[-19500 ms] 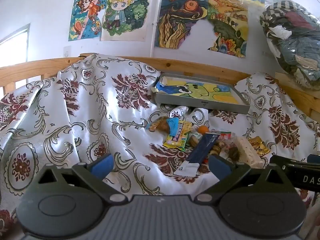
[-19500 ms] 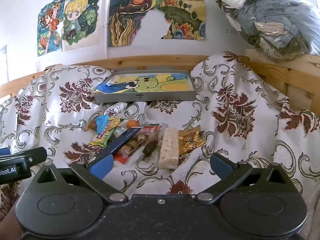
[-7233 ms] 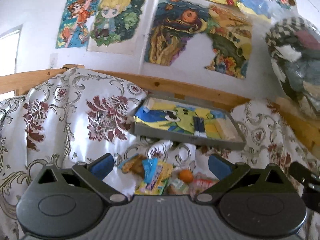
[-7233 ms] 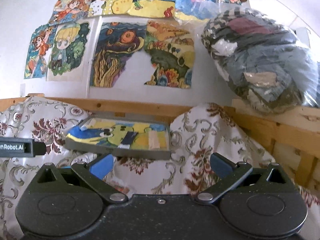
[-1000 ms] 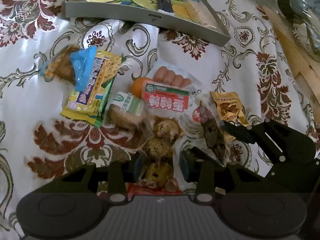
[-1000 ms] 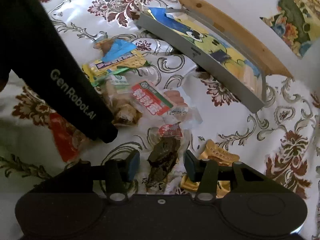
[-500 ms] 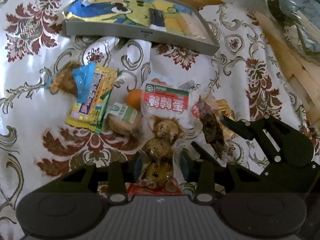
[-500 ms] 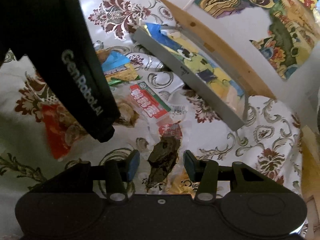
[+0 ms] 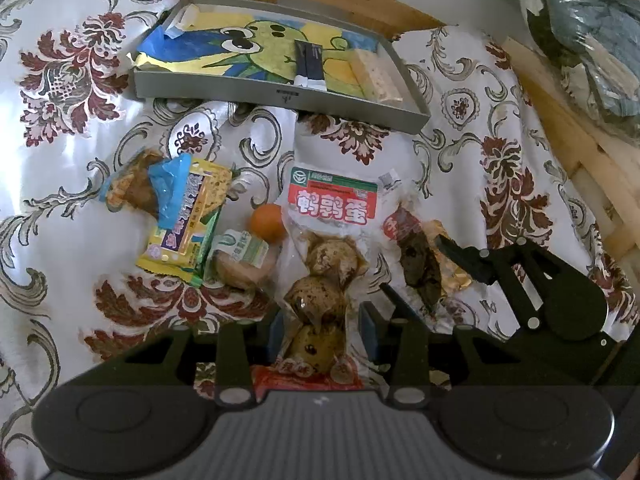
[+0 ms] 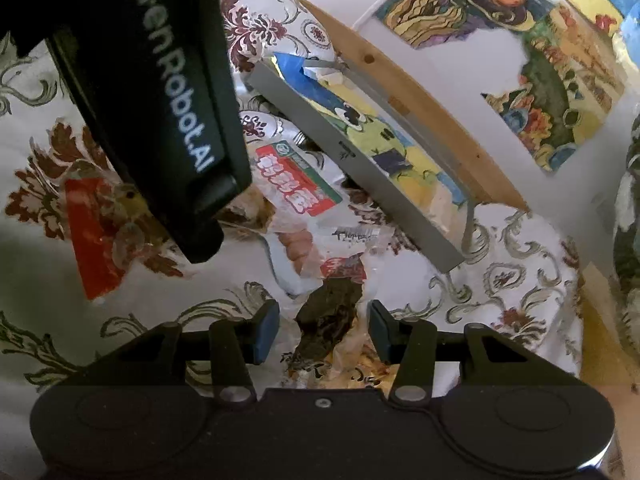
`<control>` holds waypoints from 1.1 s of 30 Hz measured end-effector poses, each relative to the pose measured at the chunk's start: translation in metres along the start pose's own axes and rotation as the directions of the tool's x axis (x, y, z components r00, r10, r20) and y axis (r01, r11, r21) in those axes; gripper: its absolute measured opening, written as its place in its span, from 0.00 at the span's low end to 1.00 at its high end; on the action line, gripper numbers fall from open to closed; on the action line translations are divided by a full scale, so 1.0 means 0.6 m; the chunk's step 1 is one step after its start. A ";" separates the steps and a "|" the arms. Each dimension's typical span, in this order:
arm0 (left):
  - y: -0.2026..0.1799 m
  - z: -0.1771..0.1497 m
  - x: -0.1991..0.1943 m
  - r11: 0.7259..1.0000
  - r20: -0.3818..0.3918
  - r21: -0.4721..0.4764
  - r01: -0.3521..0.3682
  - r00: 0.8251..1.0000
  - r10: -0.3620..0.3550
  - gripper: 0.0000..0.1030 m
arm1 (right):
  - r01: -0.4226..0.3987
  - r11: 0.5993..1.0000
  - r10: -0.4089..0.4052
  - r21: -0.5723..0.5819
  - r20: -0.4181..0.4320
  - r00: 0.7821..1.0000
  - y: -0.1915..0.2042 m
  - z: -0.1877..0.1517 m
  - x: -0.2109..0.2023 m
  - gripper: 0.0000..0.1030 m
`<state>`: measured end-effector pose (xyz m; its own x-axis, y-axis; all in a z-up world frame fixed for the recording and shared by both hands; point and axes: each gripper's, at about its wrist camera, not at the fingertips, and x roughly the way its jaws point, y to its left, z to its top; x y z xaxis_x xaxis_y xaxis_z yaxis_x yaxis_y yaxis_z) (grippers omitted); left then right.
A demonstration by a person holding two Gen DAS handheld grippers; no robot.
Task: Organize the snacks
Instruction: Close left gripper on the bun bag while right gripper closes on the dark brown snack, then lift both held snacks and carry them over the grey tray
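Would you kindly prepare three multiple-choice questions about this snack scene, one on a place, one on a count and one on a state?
1. Where does the dark blue packet lie?
A. in the grey tray
B. on the floral cloth
C. under the orange

2. How many snack items lie in the tray?
A. none
B. two
C. five

3. What do the left tongs have between their pads?
A. nothing
B. the quail egg pack
C. the yellow wafer packet

Answers: 1 A, the packet rests on the cartoon lining beside the pale rice bar. 2 B, only packet and bar show there. 3 B, both pads flank the pack's lower egg.
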<state>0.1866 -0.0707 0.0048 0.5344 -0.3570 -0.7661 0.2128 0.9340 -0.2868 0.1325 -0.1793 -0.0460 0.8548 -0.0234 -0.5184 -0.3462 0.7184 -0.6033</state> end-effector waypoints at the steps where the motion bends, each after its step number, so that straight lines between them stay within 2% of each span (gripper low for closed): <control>1: 0.000 0.000 -0.001 1.000 0.002 -0.001 -0.001 1.000 0.001 0.42 | 0.007 1.000 -0.007 -0.007 0.001 1.000 0.001 0.000 0.000 0.48; 6: 0.003 0.006 -0.004 1.000 0.017 -0.016 -0.006 1.000 0.006 0.42 | 0.046 0.998 -0.045 -0.035 0.011 0.999 0.001 -0.001 0.004 0.48; 9: 0.005 0.014 -0.005 0.999 0.030 -0.032 -0.007 1.000 0.008 0.42 | 0.100 0.993 -0.098 -0.067 0.029 0.995 -0.002 0.000 0.009 0.47; 14: 0.006 0.026 -0.004 0.999 0.046 -0.038 -0.009 0.999 0.011 0.42 | 0.129 0.989 -0.127 -0.077 0.027 0.992 -0.013 -0.003 0.021 0.47; 20: 0.009 0.056 0.000 0.998 0.072 -0.059 -0.018 0.997 0.022 0.42 | 0.149 0.985 -0.142 -0.087 0.087 0.986 -0.031 0.012 0.028 0.47; 28: 0.009 0.138 0.015 0.996 0.152 -0.078 -0.049 0.987 0.061 0.42 | 0.179 0.983 -0.166 -0.049 0.199 0.966 -0.093 0.059 0.069 0.47; 33: 0.010 0.208 0.036 0.993 0.209 -0.088 -0.080 0.973 0.097 0.42 | 0.181 0.983 -0.182 0.028 0.261 0.948 -0.138 0.100 0.117 0.47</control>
<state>0.3015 -0.0741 0.0586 0.7118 -0.2586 -0.6530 0.0962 0.9569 -0.2741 0.2446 -0.1988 0.0040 0.9743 0.0287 -0.2235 -0.1749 0.7219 -0.6696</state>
